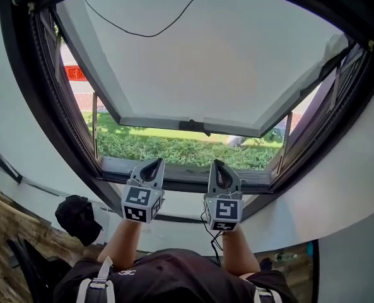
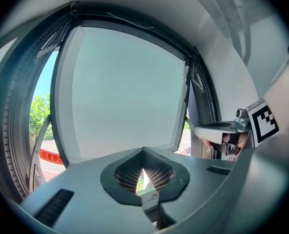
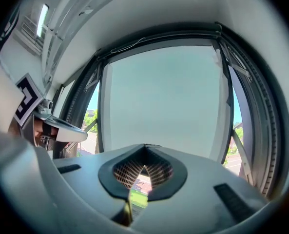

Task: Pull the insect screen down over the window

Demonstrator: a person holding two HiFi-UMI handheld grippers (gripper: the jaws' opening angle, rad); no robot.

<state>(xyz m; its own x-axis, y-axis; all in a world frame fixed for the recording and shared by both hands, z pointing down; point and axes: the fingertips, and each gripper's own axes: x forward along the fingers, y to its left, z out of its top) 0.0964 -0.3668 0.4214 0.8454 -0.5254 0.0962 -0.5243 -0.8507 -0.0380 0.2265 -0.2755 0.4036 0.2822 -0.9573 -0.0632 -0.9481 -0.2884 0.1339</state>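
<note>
**A:** Tools?
**B:** Your left tool (image 1: 154, 166) and right tool (image 1: 218, 167) are both clenched on nothing. They're level, tips near the sill (image 1: 180, 171), probably staged low before reaching up.
**A:** Screen?
**B:** Insect screen isn't drawn. It's likely rolled up top, by the one cord (image 1: 150, 36). One sash (image 1: 193, 62), propped outward on two stays (image 1: 95, 122).

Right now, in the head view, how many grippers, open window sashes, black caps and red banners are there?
grippers: 2 (left gripper, right gripper)
open window sash: 1
black cap: 1
red banner: 1
total: 5
</note>
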